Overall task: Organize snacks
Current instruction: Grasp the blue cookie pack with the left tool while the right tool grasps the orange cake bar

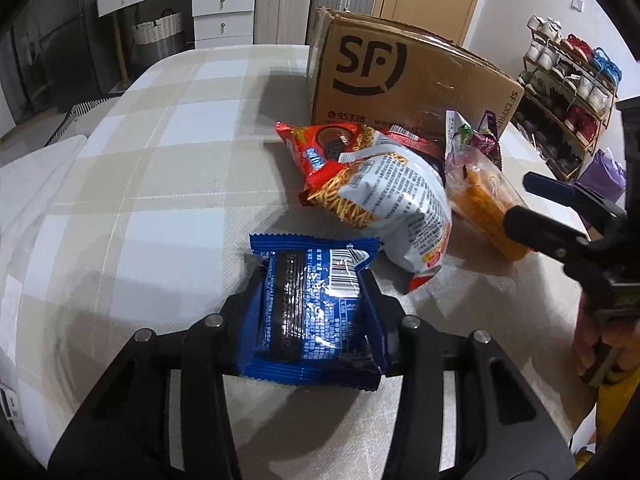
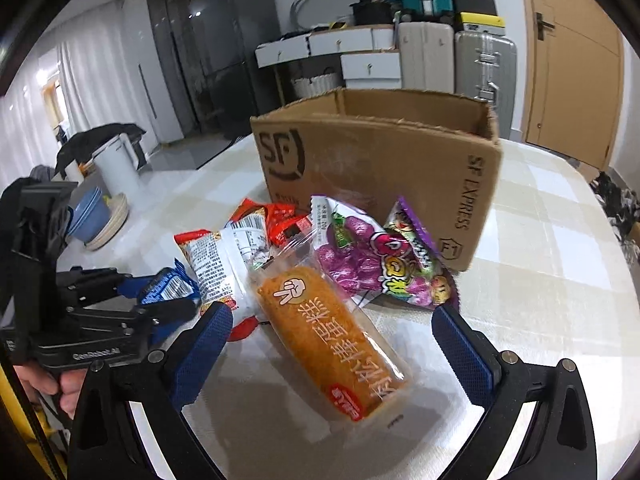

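Two grippers over checked table (image 1: pixel 160 152), snacks heaped before cardboard box (image 2: pixel 380 152).
My left gripper (image 1: pixel 312 292) clenched on blue packet (image 1: pixel 316 312); my right gripper (image 2: pixel 332 320) spread wide, straddling orange cake pack (image 2: pixel 332 340) lying on the table, pads clear of it.

Black angular gripper frames with silver screws; blue knurled pads (image 2: pixel 202 350); "GenRobot.AI" lettering lower left; yellow sleeve

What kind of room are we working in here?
Most likely a lived-in home, an open dining or entry area. A shoe rack full of shoes stands by the wall, suitcases are stacked beside a door, and a fridge stands behind the table with its checked cloth.
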{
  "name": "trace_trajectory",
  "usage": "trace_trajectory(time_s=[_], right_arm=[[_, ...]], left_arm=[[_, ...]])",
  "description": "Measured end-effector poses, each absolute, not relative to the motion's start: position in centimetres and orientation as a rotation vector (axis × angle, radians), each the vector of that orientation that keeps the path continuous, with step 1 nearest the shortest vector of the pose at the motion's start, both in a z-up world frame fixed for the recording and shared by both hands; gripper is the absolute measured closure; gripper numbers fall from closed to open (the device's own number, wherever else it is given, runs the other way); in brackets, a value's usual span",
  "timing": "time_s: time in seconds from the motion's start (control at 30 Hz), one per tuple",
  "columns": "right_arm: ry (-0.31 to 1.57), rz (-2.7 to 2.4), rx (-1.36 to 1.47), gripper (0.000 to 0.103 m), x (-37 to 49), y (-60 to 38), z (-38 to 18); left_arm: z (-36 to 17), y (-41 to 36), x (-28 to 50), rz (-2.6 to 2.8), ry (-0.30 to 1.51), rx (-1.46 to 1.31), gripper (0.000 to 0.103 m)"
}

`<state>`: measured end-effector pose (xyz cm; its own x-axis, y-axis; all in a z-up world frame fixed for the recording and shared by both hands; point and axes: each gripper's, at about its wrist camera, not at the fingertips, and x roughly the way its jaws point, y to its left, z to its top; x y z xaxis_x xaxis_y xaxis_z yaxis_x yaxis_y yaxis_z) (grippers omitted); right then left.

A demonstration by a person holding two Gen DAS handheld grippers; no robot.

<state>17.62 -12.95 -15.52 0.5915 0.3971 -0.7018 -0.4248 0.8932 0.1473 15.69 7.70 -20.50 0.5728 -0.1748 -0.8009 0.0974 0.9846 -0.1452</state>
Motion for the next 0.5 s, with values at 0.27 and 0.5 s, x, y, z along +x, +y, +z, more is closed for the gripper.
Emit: trace_trajectory(time_s=[0.27,0.5], right_arm=[[0.877,0.481,-0.086,0.046,18.6,-11.4,-17.1],[0.894,0.498,-0.039,0.062,18.1,-11.4,-17.2]], left_arm=[[-20.2,8.4,15.4,-0.157,0.939,-0.111,0.061],[-19.3,8.3,13.7,-0.152,0.917,-0.119,0.061]])
